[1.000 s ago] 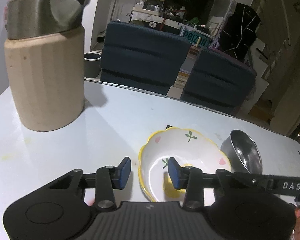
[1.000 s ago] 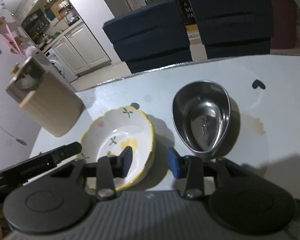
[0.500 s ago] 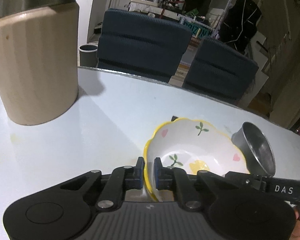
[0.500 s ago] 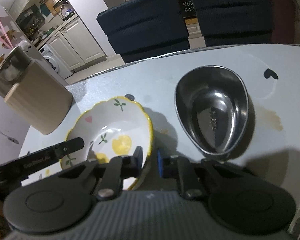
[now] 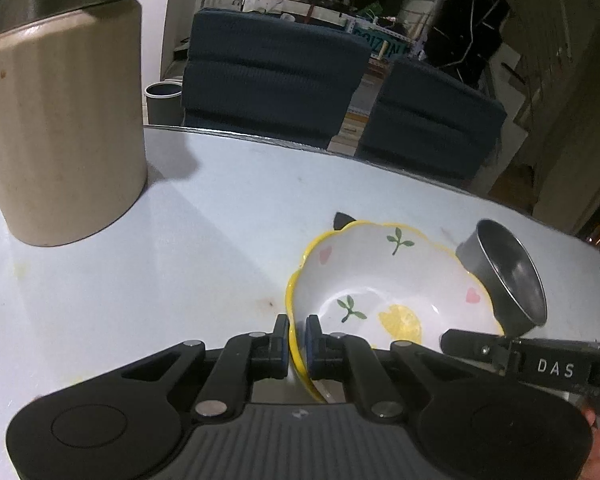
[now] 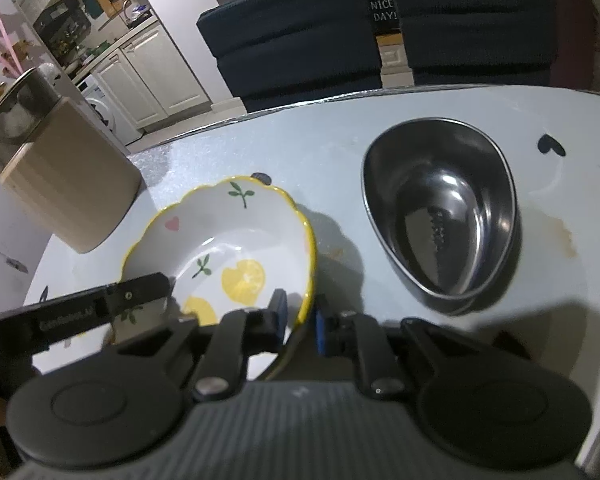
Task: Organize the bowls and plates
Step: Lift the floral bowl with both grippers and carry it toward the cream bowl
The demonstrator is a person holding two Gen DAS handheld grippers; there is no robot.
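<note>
A white ceramic bowl (image 5: 384, 280) with a yellow scalloped rim, lemon and leaf prints is held just above the white table (image 5: 180, 240). My left gripper (image 5: 297, 338) is shut on its near left rim. My right gripper (image 6: 300, 316) is shut on its near right rim; the bowl also shows in the right wrist view (image 6: 220, 236). A steel bowl (image 6: 440, 208) sits on the table to the right of it, also visible in the left wrist view (image 5: 508, 276), and is apart from both grippers.
A tall beige canister (image 5: 60, 132) with a metal lid stands at the table's left; it also shows in the right wrist view (image 6: 60, 184). Two dark blue chairs (image 5: 268, 80) stand behind the far table edge. A brown stain (image 6: 564, 232) marks the table on the right.
Both grippers were open around the ceramic bowl's rim a second ago; both have closed on it. The bowl has tilted and lifted slightly toward the steel bowl.
</note>
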